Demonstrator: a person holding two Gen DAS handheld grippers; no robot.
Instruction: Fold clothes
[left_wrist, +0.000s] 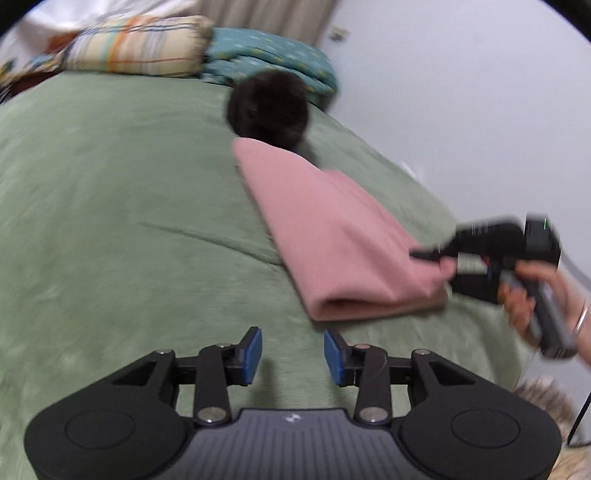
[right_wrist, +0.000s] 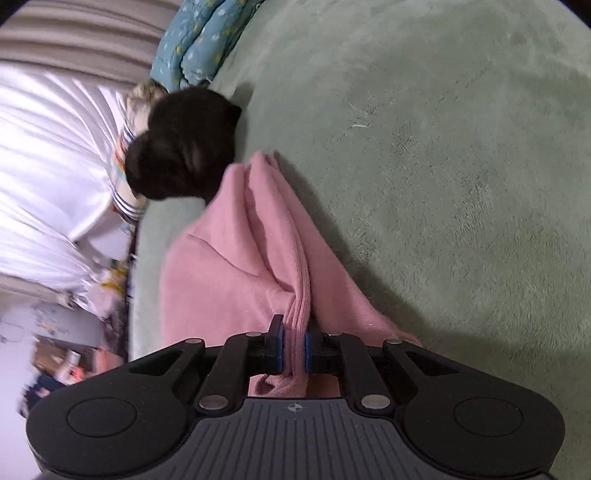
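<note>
My right gripper (right_wrist: 294, 345) is closed on a ribbed edge of the pink garment (left_wrist: 332, 236), which lies folded ahead on the green blanket (left_wrist: 110, 206). My left gripper (left_wrist: 293, 356) is wide open, empty, just before its fold. Beyond it sits a black fluffy thing (left_wrist: 269, 107), perhaps clothing.

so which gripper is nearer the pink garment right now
Right. The right gripper is shut on a bunched edge of the pink garment. The left gripper is open, just short of the garment's near fold, not touching it.
</note>
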